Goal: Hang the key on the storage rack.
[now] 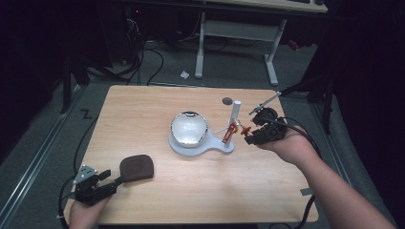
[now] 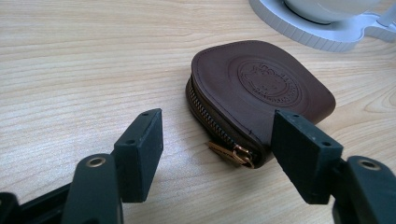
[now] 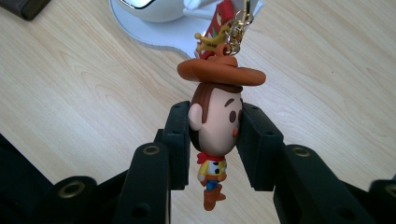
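Dim surroundings with cables and a desk frame lie beyond a pale wooden counter (image 1: 143, 200). High view: the left claw (image 1: 116, 180) rests at the near-left edge with its jaws spread, tips just short of a brown leather pouch (image 1: 136, 167). At centre stands a white stand (image 1: 224, 146) bearing a shiny dome (image 1: 189, 128) and an upright white post (image 1: 235, 114). The right claw (image 1: 248, 135) is held just beside that post on its right, a small figure keychain (image 1: 244, 130) at its tip, with red and gold pieces reaching toward the post. Left gripper view: jaws are spread wide; the pouch (image 2: 261, 88) lies straight ahead and slightly to the right, flat on the counter, its zip pull (image 2: 233, 154) facing the claw between the two jaws, apart from both. Right gripper view: jaws are pressed on the head of the figure (image 3: 215, 126), which hangs upright beneath an orange hat (image 3: 222, 72); a gold chain (image 3: 238, 28) runs from the hat up toward the stand's base (image 3: 154, 32). Judgement: the right hand is the nearer to the post, and the figure's long axis runs in line with its chain, so the coming move turns on drawing the figure along that line relative to the post. Whether the chain is hooked on the post cannot be determined.
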Tool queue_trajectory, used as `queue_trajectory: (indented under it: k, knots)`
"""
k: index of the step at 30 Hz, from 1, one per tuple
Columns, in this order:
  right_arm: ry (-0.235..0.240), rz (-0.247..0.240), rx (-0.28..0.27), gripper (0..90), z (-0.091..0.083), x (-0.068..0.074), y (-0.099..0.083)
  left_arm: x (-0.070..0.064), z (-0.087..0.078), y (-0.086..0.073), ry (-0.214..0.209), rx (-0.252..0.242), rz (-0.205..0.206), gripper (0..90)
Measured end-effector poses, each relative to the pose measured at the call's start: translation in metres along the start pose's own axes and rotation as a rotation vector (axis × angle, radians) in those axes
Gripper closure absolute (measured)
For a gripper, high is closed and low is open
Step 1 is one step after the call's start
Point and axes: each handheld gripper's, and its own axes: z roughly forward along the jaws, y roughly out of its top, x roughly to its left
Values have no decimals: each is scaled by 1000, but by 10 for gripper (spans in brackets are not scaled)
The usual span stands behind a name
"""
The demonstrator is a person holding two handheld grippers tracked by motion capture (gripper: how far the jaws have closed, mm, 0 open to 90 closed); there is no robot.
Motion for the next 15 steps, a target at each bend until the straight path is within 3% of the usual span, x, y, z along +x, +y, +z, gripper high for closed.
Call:
queue_trajectory:
  k: [5, 8, 9, 15]
  knots:
    - [15, 15, -5, 665, 13, -1, -6, 0, 0, 0, -1, 1, 0, 348]
    - [18, 57, -5, 664, 21, -1, -9, 0, 0, 0, -1, 3, 2, 348]
    - [20, 35, -17, 665, 25, -3, -10, 0, 0, 0, -2, 3, 3, 348]
    - [33, 50, -38, 664, 39, -4, -13, 0, 0, 0, -1, 4, 3, 348]
